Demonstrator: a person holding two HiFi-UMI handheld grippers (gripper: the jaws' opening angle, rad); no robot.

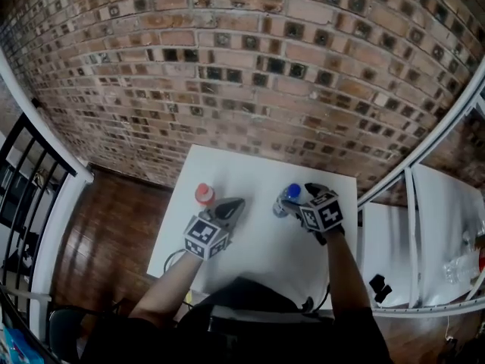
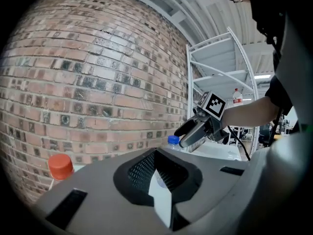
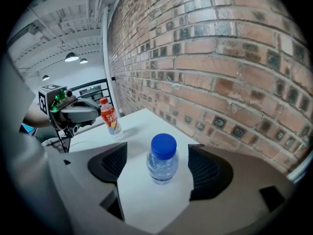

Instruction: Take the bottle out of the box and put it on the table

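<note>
Landmark: blue-capped bottle (image 3: pixel 162 158), clear body, standing upright on the white table (image 1: pixel 258 241).
Task item location: no box appears in any view. The landmark bottle is already on the table, so the placing step looks complete.
Right gripper (image 2: pixel 180 137): jaws wide apart, one on each side of the landmark bottle. Neither pad touches the bottle and nothing is held.
Left gripper (image 1: pixel 236 203): well to the left of the landmark bottle. Jaws narrow, with only a thin wedge of table showing between the pads, and empty.
Second bottle: red-capped bottle (image 3: pixel 109 117), upright, well to the left of the landmark bottle and just beside the left gripper's tip.
Risk 1: the landmark bottle could tip. Cause: the right gripper backs away off-line and a jaw clips the cap or shoulder.
Risk 2: the red-capped bottle could be knocked over. Cause: a sideways swing of the left gripper, which is close alongside it.
Risk 3: a tipped bottle could roll off the table. Cause: the body is round and no table edge shows a raised lip.
Legible markings: the red-capped bottle has a red-orange label with white characters too small to read. No print can be made out on the landmark bottle. Each gripper's marker cube (image 1: pixel 204 236) shows black-and-white squares and no text.
</note>
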